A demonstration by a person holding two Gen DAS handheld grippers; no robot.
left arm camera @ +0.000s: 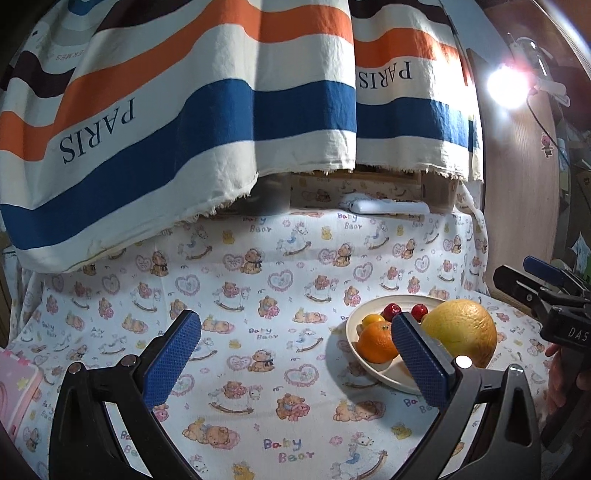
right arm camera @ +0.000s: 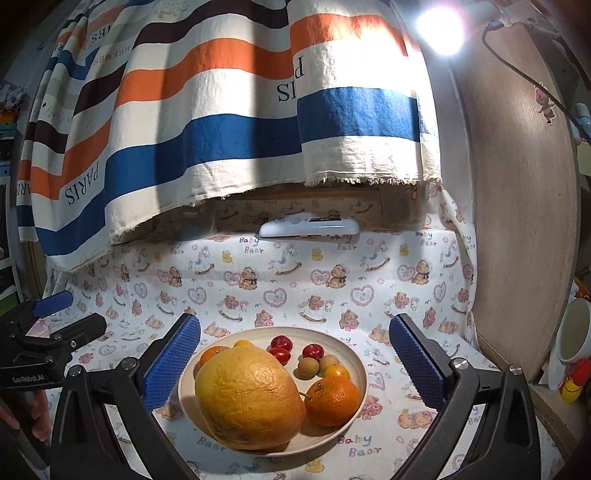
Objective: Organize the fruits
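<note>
A cream plate (right arm camera: 354,362) (left arm camera: 399,386) on the bear-print cloth holds a big yellow grapefruit (right arm camera: 249,395) (left arm camera: 461,332), an orange (right arm camera: 332,395), a second orange (left arm camera: 376,341) behind it, small red fruits (right arm camera: 282,349) (left arm camera: 391,312), brown longans (right arm camera: 306,369) and little yellow fruits (right arm camera: 336,371). My right gripper (right arm camera: 295,362) is open, its blue pads on either side of the plate, holding nothing. My left gripper (left arm camera: 295,365) is open above bare cloth left of the plate; its right pad hides part of the plate. Each gripper shows at the edge of the other's view.
A striped towel (left arm camera: 221,110) hangs over the back of the table. Below it lies a white remote-like device (right arm camera: 308,229). A bright lamp (right arm camera: 439,26) shines at top right. A wooden panel (right arm camera: 517,221) bounds the right side, with a mug (right arm camera: 572,332) beyond. A pink box (left arm camera: 18,387) sits far left.
</note>
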